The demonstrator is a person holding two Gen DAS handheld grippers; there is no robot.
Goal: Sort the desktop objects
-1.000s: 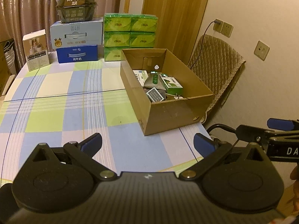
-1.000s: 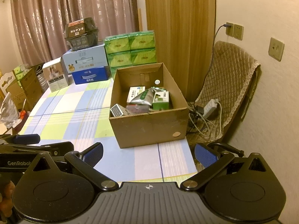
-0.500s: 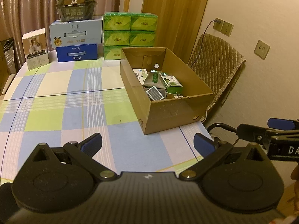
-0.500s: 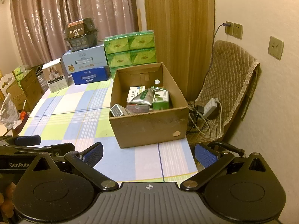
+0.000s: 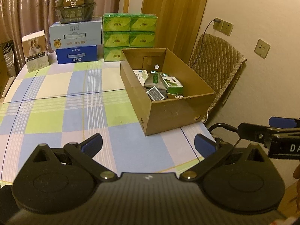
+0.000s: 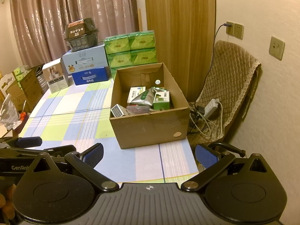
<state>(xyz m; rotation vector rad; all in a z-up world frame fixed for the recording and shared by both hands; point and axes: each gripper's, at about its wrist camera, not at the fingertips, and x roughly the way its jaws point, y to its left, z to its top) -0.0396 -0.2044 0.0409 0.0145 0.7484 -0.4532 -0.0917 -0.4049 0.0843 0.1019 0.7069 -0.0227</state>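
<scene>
An open cardboard box (image 5: 174,112) stands at the right side of the checked tablecloth (image 5: 56,112); it also shows in the right wrist view (image 6: 150,127). It holds several small items: a green carton (image 5: 173,85), a silver-green pouch (image 5: 154,80), a white packet (image 5: 141,75) and a dark small box (image 5: 155,94). My left gripper (image 5: 148,146) is open and empty, low over the table's near edge. My right gripper (image 6: 149,154) is open and empty, to the right of the left one. Each shows at the edge of the other's view.
At the table's far end stand stacked green tissue packs (image 5: 129,35), a pale blue carton (image 5: 75,34) on a dark blue one (image 5: 76,55), a black container (image 5: 75,5) on top, and a white box (image 5: 35,51). A quilted chair (image 6: 228,93) with a power strip (image 6: 210,107) stands right.
Both grippers stay open and nearly still. The left view has drifted very slightly; nothing on the table has moved.
</scene>
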